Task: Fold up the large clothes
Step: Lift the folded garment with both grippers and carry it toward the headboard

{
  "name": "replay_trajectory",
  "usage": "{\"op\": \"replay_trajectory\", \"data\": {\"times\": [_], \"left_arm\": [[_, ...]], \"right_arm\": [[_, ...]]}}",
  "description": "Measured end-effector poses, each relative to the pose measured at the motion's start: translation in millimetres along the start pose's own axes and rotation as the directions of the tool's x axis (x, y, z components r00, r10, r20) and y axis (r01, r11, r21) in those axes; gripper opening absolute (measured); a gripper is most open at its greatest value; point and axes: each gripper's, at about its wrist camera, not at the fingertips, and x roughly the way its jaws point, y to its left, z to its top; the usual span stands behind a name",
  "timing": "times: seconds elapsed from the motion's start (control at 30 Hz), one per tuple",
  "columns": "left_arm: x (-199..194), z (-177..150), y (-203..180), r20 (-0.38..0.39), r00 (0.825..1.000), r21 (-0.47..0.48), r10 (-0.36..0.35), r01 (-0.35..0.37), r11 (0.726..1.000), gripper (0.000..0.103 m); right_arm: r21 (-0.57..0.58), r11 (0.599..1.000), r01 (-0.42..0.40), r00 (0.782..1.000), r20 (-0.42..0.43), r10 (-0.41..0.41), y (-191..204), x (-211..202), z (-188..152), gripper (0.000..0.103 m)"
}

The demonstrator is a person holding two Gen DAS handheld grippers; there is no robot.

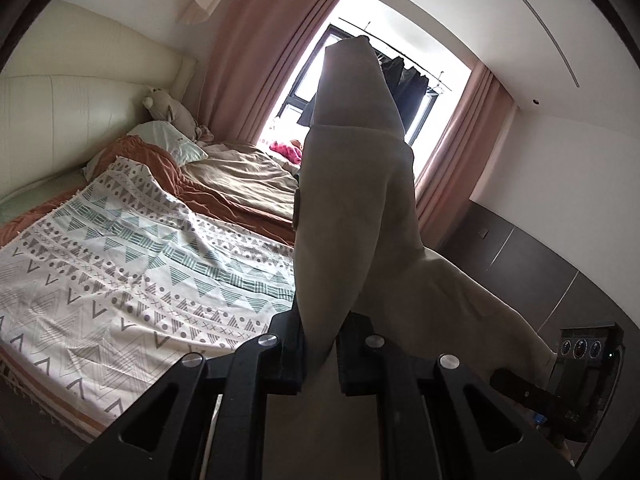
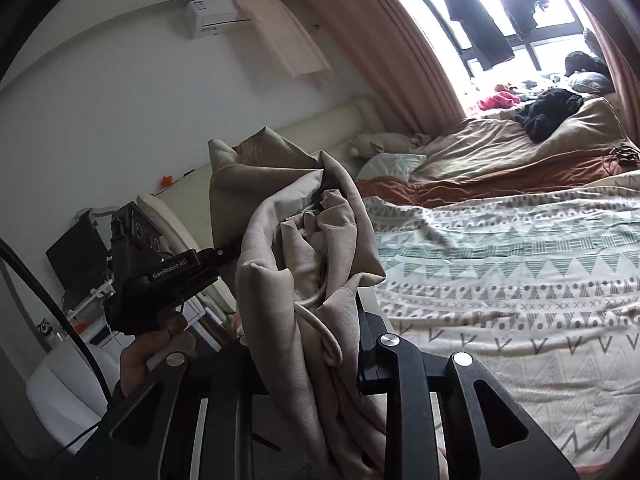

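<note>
Here both claws, left claw (image 1: pixel 319 354) and right claw (image 2: pixel 312 364), grip the beige garment (image 1: pixel 356 208).

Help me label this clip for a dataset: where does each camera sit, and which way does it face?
Left wrist: rides the left tongs, facing bed and window; its fingers pinch the beige garment, right tongs at the right edge.
Right wrist: rides the right tongs, facing headboard wall and air conditioner; left tongs and hand show.
Shared: garment, patterned bedspread, curtains, plush toy.
</note>
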Motion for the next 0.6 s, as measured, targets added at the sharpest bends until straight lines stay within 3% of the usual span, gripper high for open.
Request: {"op": "replay_trajectory", "data": {"times": [0.33, 0.6], "left_arm": [[-97.5, 36.2, 27.5, 0.077, 0.995, 0.042, 0.060, -0.064, 0.997, 0.013], [-144.4, 61.1, 74.7, 0.101, 0.989, 0.042, 0.110, -0.114, 0.993, 0.013]], "right_arm": [[-0.059, 0.989, -0.137, 0.991, -0.014, 0.136, 35.6, 6.6, 5.0, 0.021], [-0.103, 0.970, -0.220, 0.974, -0.086, 0.211, 44.8, 54.8, 18.5, 0.021]]}}
